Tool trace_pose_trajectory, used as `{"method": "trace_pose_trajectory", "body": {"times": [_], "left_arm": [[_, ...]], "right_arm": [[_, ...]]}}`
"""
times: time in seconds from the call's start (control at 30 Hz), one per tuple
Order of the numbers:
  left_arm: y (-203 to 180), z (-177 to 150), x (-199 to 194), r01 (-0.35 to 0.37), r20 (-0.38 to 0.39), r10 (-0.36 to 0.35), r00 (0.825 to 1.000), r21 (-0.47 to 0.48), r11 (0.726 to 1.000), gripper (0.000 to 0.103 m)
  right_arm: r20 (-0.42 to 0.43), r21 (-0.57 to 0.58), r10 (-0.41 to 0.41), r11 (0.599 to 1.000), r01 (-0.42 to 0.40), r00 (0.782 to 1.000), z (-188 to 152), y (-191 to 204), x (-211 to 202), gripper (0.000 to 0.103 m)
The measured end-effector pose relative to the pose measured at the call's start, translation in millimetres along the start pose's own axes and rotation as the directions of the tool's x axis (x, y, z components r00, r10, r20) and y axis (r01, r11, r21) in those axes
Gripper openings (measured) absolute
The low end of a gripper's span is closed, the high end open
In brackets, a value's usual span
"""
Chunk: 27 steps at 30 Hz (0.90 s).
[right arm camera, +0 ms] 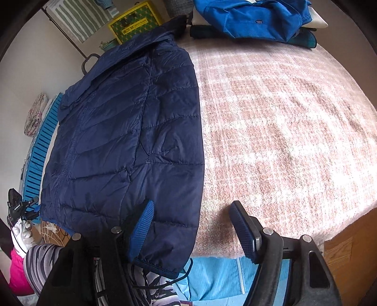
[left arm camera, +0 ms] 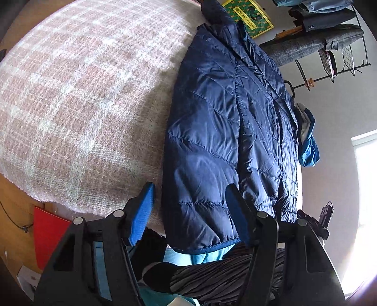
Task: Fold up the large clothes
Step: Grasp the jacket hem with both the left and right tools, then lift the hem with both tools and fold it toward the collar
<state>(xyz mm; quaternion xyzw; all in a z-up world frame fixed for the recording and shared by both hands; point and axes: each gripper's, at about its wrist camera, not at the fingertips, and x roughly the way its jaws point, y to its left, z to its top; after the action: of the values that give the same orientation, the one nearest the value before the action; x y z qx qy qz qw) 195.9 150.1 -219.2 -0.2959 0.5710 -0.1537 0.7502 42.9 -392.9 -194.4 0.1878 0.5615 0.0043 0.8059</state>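
On pink plaid blanket (right arm camera: 282, 117), navy puffer jacket (right arm camera: 132, 131) folded lengthwise; both hand-held grippers (left arm camera: 190, 211) (right arm camera: 190, 226) released, astride its hem corners.

glossy quilted jacket (left arm camera: 226, 131), fuzzy woven blanket (left arm camera: 77, 101)

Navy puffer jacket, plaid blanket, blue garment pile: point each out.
Navy puffer jacket (right arm camera: 132, 131), right wrist view, quilted body panel.
Plaid blanket (right arm camera: 282, 122), right wrist view, bare stretch beside the jacket.
Blue garment pile (right arm camera: 249, 18), right wrist view, top fold.
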Motion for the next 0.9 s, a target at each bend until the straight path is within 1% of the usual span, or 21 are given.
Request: {"method": "trace_pose_trajectory", "body": {"times": [0.03, 0.07, 0.1, 0.13, 0.17, 0.2, 0.27, 0.3, 0.33, 0.37, 0.4, 0.43, 0.47, 0.5, 0.53, 0.57, 0.67, 0.77, 0.9], "left_arm": [[-2, -2, 2, 0.004, -0.008, -0.004, 1.0, 0.006, 1.0, 0.057], [-5, -3, 3, -0.001, -0.005, 0.002, 1.0, 0.019, 1.0, 0.057], [-8, -4, 4, -0.003, -0.009, 0.003, 1.0, 0.031, 1.0, 0.057], [-9, -5, 5, 0.002, -0.015, -0.002, 1.0, 0.036, 0.999, 0.054], [-11, -6, 6, 0.015, -0.025, -0.014, 1.0, 0.037, 0.999, 0.047], [-13, -8, 9, 0.026, -0.04, -0.024, 0.999, 0.041, 0.999, 0.044], [-16, -10, 12, 0.017, -0.047, -0.014, 0.999, 0.064, 0.998, 0.037], [-20, -11, 13, 0.001, -0.048, 0.003, 0.999, 0.08, 0.997, 0.034], [-22, -12, 14, -0.012, -0.045, 0.017, 0.999, 0.094, 0.996, 0.028], [-24, -12, 14, -0.018, -0.044, 0.022, 0.999, 0.101, 0.995, 0.022], [-27, -13, 14, -0.019, -0.038, 0.023, 0.999, 0.105, 0.994, 0.02], [-29, -13, 13, -0.018, -0.029, 0.021, 0.999, 0.105, 0.994, 0.016], [-32, -12, 11, -0.013, -0.02, 0.015, 1.0, 0.109, 0.994, 0.014], [-35, -12, 8, -0.006, -0.009, 0.007, 1.0, 0.113, 0.994, 0.013], [-37, -12, 5, 0.0, 0.002, 0.0, 1.0, 0.118, 0.993, 0.012], [-41, -11, 1, 0.005, 0.013, -0.007, 1.0, 0.123, 0.992, 0.011], [-52, -7, -12, 0.007, 0.039, -0.013, 0.999, 0.154, 0.988, 0.01], [-64, 1, -24, 0.002, 0.066, -0.014, 0.998, 0.181, 0.984, 0.008], [-75, 18, -41, 0.011, 0.118, -0.033, 0.992, 0.182, 0.983, 0.006]], "right_arm": [[0.004, -0.008, -0.002, 1.0, 0.002, 1.0, -1, 1, 0, 0.07], [0.002, -0.01, 0.004, 1.0, -0.004, 1.0, -2, 2, -1, 0.07], [0.002, -0.006, 0.015, 1.0, -0.015, 1.0, -3, 2, -1, 0.07], [-0.001, 0.0, 0.037, 0.999, -0.037, 0.999, -3, 2, -2, 0.068], [-0.008, 0.006, 0.064, 0.998, -0.064, 0.998, -4, 3, -2, 0.063], [-0.014, 0.009, 0.088, 0.996, -0.088, 0.996, -6, 4, -2, 0.061], [-0.032, 0.003, 0.135, 0.991, -0.135, 0.99, -10, 8, -2, 0.053], [-0.041, -0.003, 0.148, 0.989, -0.148, 0.988, -12, 11, -1, 0.052], [-0.047, -0.012, 0.151, 0.988, -0.151, 0.987, -14, 15, 0, 0.052], [-0.052, -0.025, 0.154, 0.988, -0.155, 0.987, -15, 19, 1, 0.047], [-0.058, -0.036, 0.168, 0.985, -0.17, 0.984, -17, 23, 1, 0.042], [-0.057, -0.042, 0.174, 0.983, -0.177, 0.983, -18, 26, 1, 0.033], [-0.048, -0.05, 0.169, 0.984, -0.171, 0.984, -18, 30, 0, 0.025], [-0.038, -0.055, 0.164, 0.985, -0.166, 0.986, -18, 33, -2, 0.02], [-0.029, -0.054, 0.159, 0.986, -0.16, 0.987, -17, 35, -3, 0.009], [-0.018, -0.046, 0.156, 0.987, -0.157, 0.988, -15, 36, -6, 0.006], [0.024, -0.02, 0.151, 0.988, -0.15, 0.988, -7, 38, -16, 0.002], [0.076, -0.018, 0.139, 0.99, -0.138, 0.987, 4, 46, -33, 0.001], [0.154, -0.03, 0.126, 0.992, -0.123, 0.98, 19, 59, -62, 0.0]]}}
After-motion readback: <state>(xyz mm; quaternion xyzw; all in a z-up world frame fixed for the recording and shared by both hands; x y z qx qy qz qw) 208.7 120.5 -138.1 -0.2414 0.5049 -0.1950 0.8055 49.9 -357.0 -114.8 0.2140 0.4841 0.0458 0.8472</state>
